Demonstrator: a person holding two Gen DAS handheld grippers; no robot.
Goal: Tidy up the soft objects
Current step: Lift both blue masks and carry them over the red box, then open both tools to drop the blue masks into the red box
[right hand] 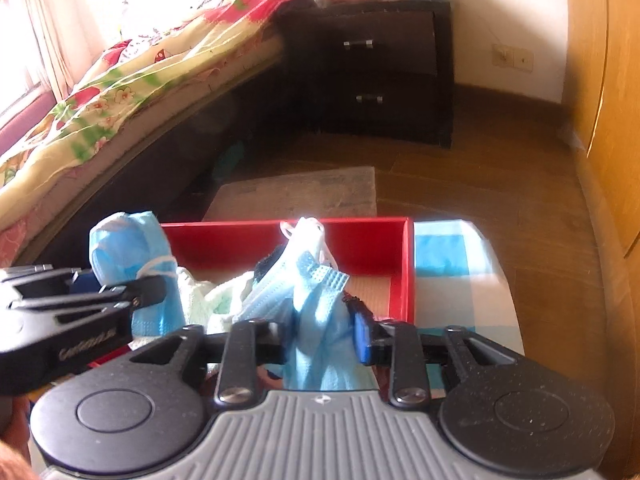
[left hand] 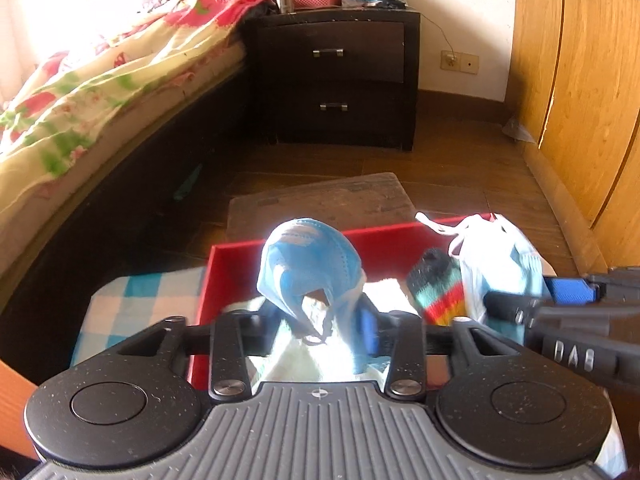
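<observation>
- Left wrist view: left gripper (left hand: pixel 320 320) clamped on a crumpled blue pleated face mask (left hand: pixel 308 264), held above the shallow red cardboard box (left hand: pixel 240 248).
- Risk: an ear loop dangles at the jaws and could stay hooked on release.
- The right gripper (left hand: pixel 516 300) comes in from the right, close by; a careless swing would knock the two together.
- Right wrist view: right gripper (right hand: pixel 320 328) pinches a second blue mask (right hand: pixel 320 300) bunched with a striped knitted sock (right hand: pixel 268 264).
- Risk: the sock looks loosely caught and could fall outside.
- The far red wall is low; bare box floor lies right, pale cloth (right hand: pixel 208 292) left.
</observation>
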